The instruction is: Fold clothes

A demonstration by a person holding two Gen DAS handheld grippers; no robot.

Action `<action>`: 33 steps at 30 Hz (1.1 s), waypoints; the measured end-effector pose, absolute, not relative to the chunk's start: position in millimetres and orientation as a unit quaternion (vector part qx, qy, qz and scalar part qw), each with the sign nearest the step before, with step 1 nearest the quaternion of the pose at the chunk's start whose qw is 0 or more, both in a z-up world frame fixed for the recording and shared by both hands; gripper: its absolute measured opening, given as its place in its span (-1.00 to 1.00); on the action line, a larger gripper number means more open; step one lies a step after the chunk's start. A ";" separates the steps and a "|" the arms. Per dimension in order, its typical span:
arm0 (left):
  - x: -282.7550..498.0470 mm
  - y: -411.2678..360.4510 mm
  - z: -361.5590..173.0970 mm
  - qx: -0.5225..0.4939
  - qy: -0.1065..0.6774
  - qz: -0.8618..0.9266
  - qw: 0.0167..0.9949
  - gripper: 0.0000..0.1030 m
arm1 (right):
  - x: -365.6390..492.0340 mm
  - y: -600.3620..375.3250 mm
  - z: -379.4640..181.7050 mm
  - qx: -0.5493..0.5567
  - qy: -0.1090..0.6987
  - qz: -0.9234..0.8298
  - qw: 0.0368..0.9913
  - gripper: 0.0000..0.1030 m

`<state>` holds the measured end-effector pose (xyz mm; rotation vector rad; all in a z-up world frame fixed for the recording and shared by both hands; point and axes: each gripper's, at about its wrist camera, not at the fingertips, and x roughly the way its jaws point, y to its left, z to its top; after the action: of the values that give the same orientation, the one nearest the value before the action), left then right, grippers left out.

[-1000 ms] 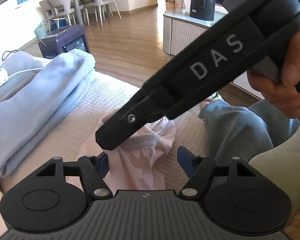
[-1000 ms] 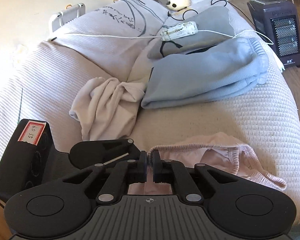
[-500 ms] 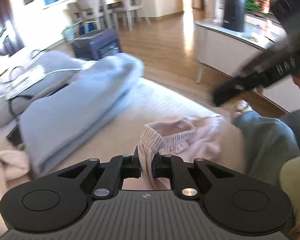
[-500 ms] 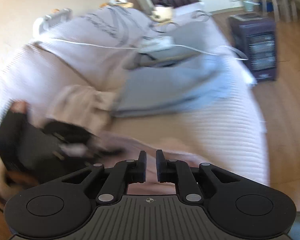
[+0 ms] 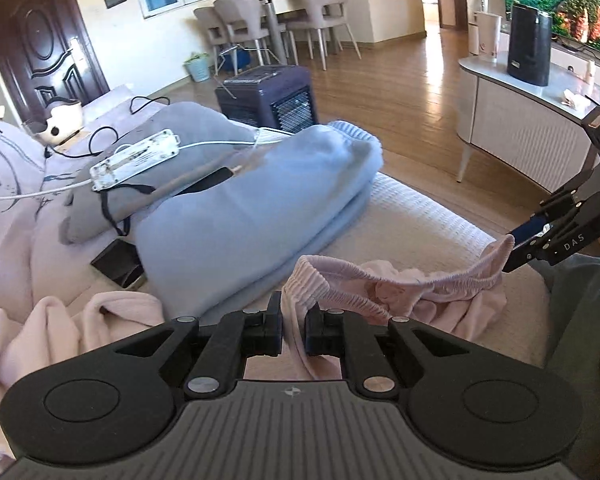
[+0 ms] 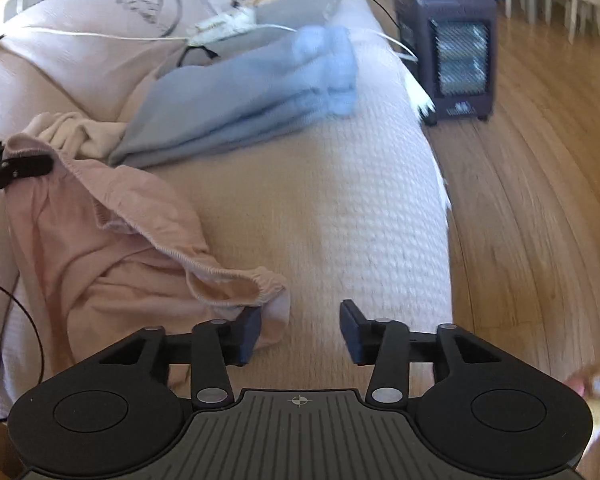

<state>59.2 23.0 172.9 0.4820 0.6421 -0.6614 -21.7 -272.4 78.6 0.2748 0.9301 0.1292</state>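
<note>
Behind the bed (image 6: 340, 208), a dining table and a dark heater are standing on the wooden floor. One second ago the right gripper (image 6: 300, 330) was pinching the pink shorts (image 6: 112, 240); now its jaws are standing wide apart beside the waistband end. Meanwhile, the left gripper (image 5: 293, 330) has clamped the other waistband end, so the pink shorts are stretching out between both tools, probably for spreading flat.
</note>
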 end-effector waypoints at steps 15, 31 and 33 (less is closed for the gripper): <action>64.1 30.1 180.8 0.234 0.307 -0.304 0.871 -0.78 | -15.5 -220.9 113.0 0.012 0.398 0.177 0.900 -0.95; 79.2 28.0 166.1 0.250 0.329 -0.284 0.865 -0.71 | -34.3 -171.7 95.6 -0.242 0.395 0.230 0.856 -0.42; 77.8 30.7 170.6 0.256 0.327 -0.281 0.865 -0.70 | -31.9 -167.9 95.7 -0.246 0.387 0.239 0.856 -0.31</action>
<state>77.8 30.7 170.6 0.5354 0.6847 -0.5879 -31.9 -167.9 95.7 -0.5175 0.8139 0.5015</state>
